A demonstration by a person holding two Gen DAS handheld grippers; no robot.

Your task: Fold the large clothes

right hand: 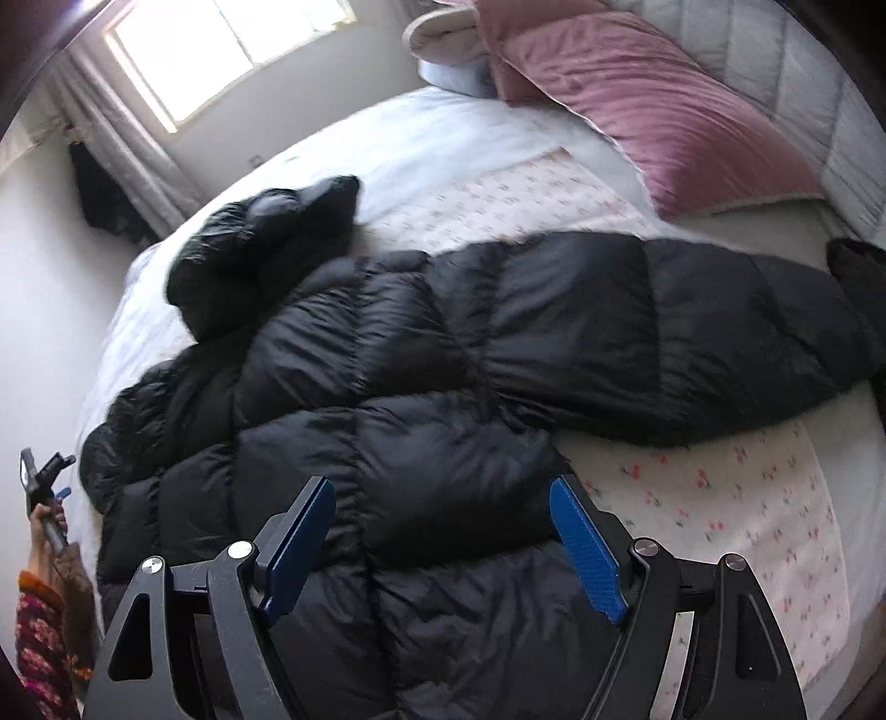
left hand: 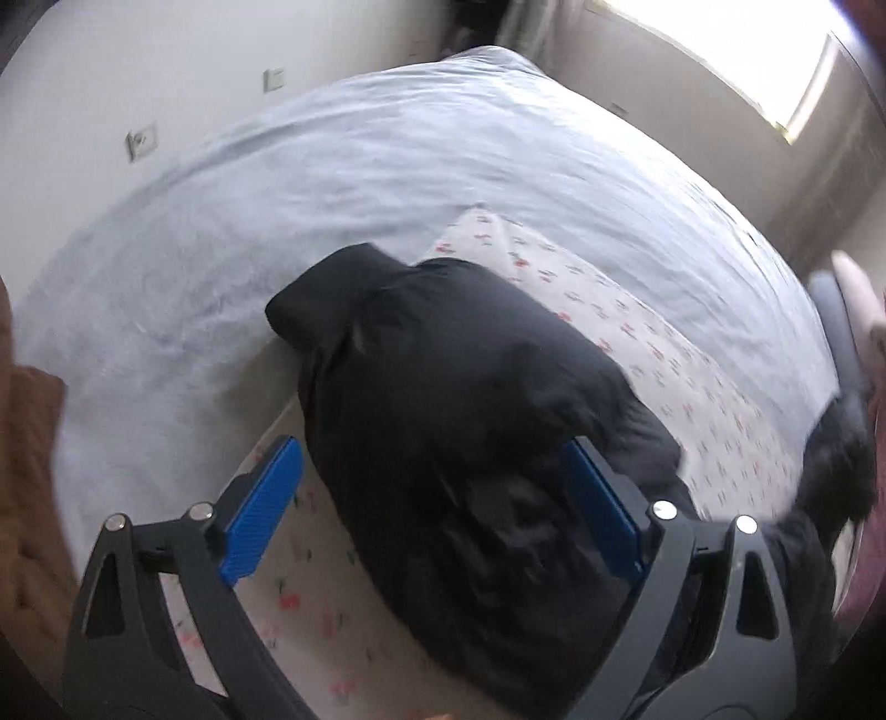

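A large black puffer jacket (right hand: 387, 354) lies spread across the bed, its hood (right hand: 266, 238) bunched at the far left and a sleeve (right hand: 692, 310) stretched to the right. My right gripper (right hand: 443, 545) hovers over the jacket's near side, jaws wide open with nothing pinched. In the left wrist view a bulging end of the jacket (left hand: 454, 399) lies between the blue pads (left hand: 266, 509) of my left gripper (left hand: 437, 509), which stand wide apart without pressing it. The right wrist view shows a hand holding the left gripper (right hand: 44, 476) at the jacket's left edge.
The bed carries a pale blue cover (left hand: 332, 183) and a white sheet with small red flowers (right hand: 720, 498). A pink pillow (right hand: 653, 111) leans on the grey padded headboard (right hand: 803, 94). A bright window (right hand: 221, 50) and curtain stand behind. Brown fabric (left hand: 27, 471) shows at the left edge.
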